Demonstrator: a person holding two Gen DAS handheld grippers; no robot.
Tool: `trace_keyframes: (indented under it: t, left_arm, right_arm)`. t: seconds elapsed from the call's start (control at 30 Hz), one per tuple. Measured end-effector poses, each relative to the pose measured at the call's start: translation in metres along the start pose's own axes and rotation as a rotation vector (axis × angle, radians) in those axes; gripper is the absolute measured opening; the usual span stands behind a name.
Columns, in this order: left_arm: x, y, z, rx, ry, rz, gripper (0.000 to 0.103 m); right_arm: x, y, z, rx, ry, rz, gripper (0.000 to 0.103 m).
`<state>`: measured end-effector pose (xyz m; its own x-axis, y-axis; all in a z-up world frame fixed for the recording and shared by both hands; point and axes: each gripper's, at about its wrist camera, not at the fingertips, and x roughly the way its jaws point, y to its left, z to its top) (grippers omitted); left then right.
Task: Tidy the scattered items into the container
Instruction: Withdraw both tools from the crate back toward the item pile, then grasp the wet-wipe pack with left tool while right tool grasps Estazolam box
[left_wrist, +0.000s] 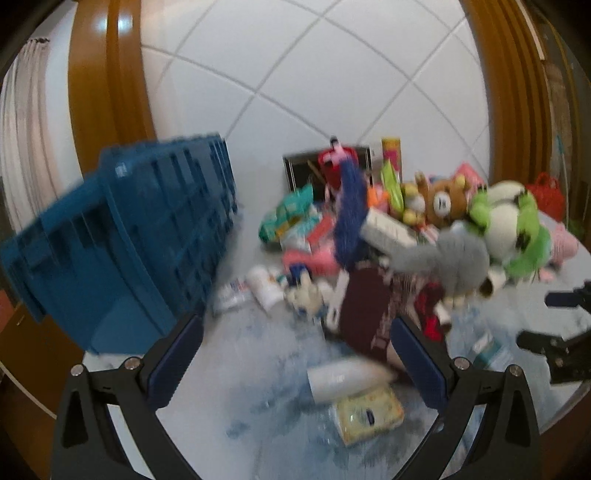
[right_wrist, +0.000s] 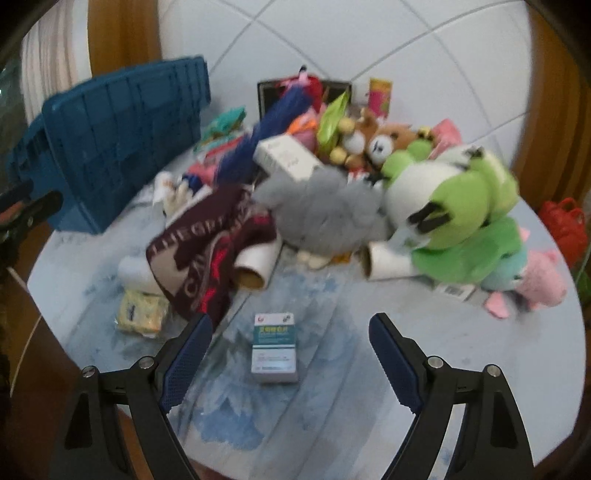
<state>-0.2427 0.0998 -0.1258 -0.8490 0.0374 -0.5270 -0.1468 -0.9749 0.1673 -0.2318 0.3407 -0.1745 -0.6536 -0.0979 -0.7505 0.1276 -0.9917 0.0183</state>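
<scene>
Both grippers — left gripper (left_wrist: 295, 339), right gripper (right_wrist: 291, 334) — fingers open, empty; small box (right_wrist: 274, 347) lies lower centre on table (right_wrist: 480, 350); blue crate (right_wrist: 122, 147) upper left.

Even indoor light, soft shadows; heavy motion blur both views; fisheye bending, dark corners.

By my table's (right_wrist: 480, 369) pale, blue-streaked left edge: blue crate (right_wrist: 122, 147); centre: maroon lettered cloth (right_wrist: 207, 251), grey plush (right_wrist: 325, 210), green-and-white plush (right_wrist: 454, 199).
</scene>
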Motion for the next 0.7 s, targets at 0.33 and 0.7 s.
trace_keyframes:
  t: [0.33,0.7]
  left_arm:
    - [0.037,-0.025,-0.052,-0.005,0.151,-0.123,0.103]
    - [0.086,-0.058,-0.069,0.059,0.265,-0.188,0.103]
  right_arm:
    - [0.045,0.004,-0.011,-0.048,0.095,0.047,0.087]
    - [0.067,-0.006,-0.020,-0.060,0.128,0.063,0.087]
